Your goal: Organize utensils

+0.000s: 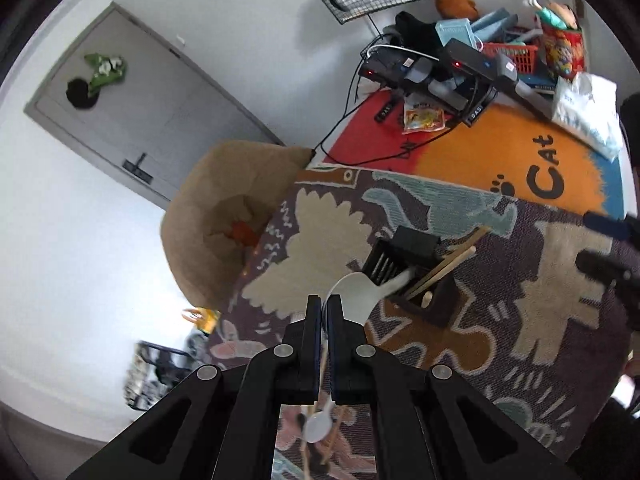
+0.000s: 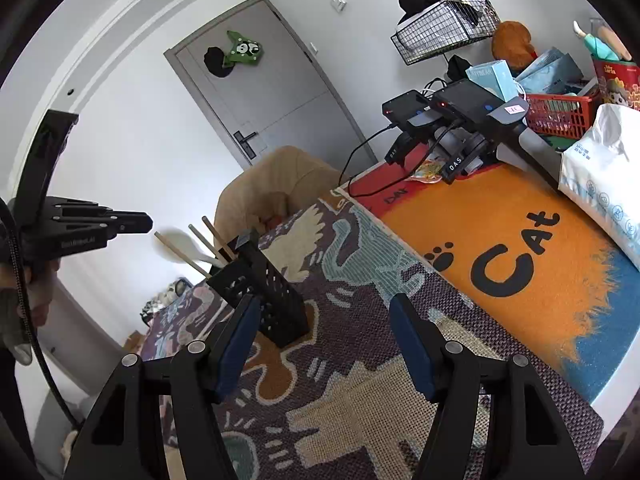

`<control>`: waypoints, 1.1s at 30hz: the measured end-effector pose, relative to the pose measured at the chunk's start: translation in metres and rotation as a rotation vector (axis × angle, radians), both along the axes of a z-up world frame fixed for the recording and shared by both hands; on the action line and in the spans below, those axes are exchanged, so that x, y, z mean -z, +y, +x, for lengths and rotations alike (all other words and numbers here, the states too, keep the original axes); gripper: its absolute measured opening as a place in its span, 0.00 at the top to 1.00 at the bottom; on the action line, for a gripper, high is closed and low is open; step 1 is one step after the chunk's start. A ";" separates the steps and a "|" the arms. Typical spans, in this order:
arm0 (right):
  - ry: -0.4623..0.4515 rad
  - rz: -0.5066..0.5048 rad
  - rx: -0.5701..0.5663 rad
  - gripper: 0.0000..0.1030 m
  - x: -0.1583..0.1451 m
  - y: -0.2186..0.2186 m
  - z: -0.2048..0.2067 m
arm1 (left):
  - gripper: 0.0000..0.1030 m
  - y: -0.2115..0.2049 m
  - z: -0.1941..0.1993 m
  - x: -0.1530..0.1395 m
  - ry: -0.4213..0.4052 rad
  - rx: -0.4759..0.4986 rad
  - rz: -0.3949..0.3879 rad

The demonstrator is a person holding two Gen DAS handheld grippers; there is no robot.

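While the left gripper [image 1: 324,304] hovers with its fingers pressed together, a thin pale stick (perhaps a chopstick, hard to tell) shows in the slit between them. Just beyond those fingertips stands a black utensil holder [image 1: 412,276] on a patterned mat [image 1: 540,300], holding a white spoon [image 1: 360,292] and wooden chopsticks [image 1: 448,268]. Another white spoon [image 1: 318,426] lies on the mat beneath the fingers. The right gripper [image 2: 324,312] has its blue-padded fingers apart and empty, the holder just ahead of its left finger.

A black utensil caddy [image 2: 264,288] stands on a purple animal-patterned mat [image 2: 360,360] beside an orange "Cat" mat [image 2: 520,240].
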State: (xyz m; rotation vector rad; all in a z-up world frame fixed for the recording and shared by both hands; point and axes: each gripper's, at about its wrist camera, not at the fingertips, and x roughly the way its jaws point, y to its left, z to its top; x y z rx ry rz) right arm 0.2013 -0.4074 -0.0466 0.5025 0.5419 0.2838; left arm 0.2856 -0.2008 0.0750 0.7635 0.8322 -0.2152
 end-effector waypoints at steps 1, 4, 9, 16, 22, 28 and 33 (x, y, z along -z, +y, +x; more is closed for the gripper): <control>0.000 0.000 0.000 0.35 0.001 0.000 0.000 | 0.97 0.001 0.002 -0.001 0.013 -0.007 -0.023; 0.003 -0.005 -0.001 0.35 0.001 0.001 -0.002 | 0.84 0.005 0.006 -0.005 0.033 -0.025 -0.093; 0.005 -0.013 -0.005 0.35 0.000 0.005 -0.004 | 0.32 0.022 -0.001 -0.014 -0.019 -0.046 -0.225; 0.014 -0.030 -0.019 0.31 -0.004 0.019 -0.008 | 0.32 0.070 -0.013 -0.011 -0.056 -0.127 -0.428; 0.006 -0.055 -0.011 0.12 -0.012 0.035 -0.013 | 0.14 0.118 -0.035 -0.003 -0.113 -0.205 -0.579; -0.001 -0.086 -0.040 0.07 -0.018 0.060 -0.018 | 0.07 0.163 -0.068 0.006 -0.193 -0.268 -0.729; -0.005 -0.129 -0.054 0.01 -0.022 0.077 -0.023 | 0.02 0.189 -0.094 0.015 -0.261 -0.290 -0.822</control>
